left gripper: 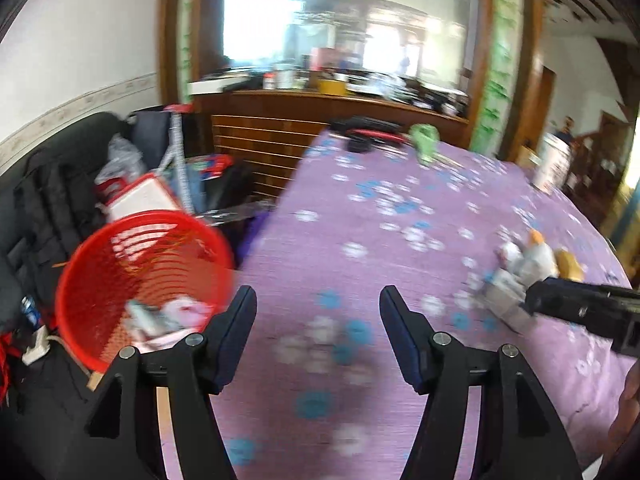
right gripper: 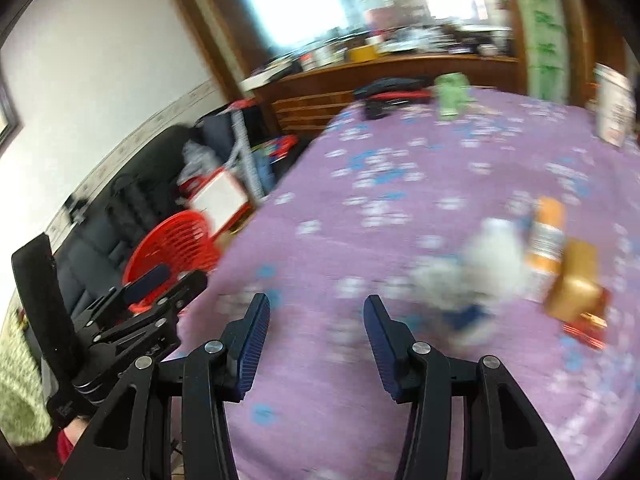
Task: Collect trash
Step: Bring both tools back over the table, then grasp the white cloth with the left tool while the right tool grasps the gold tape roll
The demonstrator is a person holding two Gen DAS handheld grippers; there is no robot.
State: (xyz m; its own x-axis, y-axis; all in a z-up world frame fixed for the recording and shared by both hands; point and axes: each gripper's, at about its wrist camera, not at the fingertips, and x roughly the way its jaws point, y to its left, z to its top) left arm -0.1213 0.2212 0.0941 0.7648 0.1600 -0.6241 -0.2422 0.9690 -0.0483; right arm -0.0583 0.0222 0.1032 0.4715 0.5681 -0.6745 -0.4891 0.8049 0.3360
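Observation:
My left gripper [left gripper: 318, 296] hangs open over the near left part of the purple flowered tablecloth [left gripper: 360, 208], with nothing between its fingers. Just left of it, below the table's edge, stands a red mesh basket [left gripper: 140, 264] with pale scraps [left gripper: 168, 316] at the bottom. My right gripper [right gripper: 316, 302] is open and empty over the cloth [right gripper: 400, 200]. Ahead to its right lies blurred trash: crumpled white paper [right gripper: 480, 264], an orange bottle [right gripper: 548, 236], a golden box [right gripper: 576, 288] and a red wrapper [right gripper: 588, 328]. The left wrist view shows this pile [left gripper: 520, 268] beside a right-gripper finger [left gripper: 560, 300].
A black sofa [left gripper: 48, 200] left of the table carries dark bags and a white board with a red edge [left gripper: 140, 196]. At the table's far end lie a black-and-red item [left gripper: 368, 132] and something green [left gripper: 426, 140]; a white carton [right gripper: 614, 108] stands far right. A wooden cabinet [left gripper: 280, 120] is behind.

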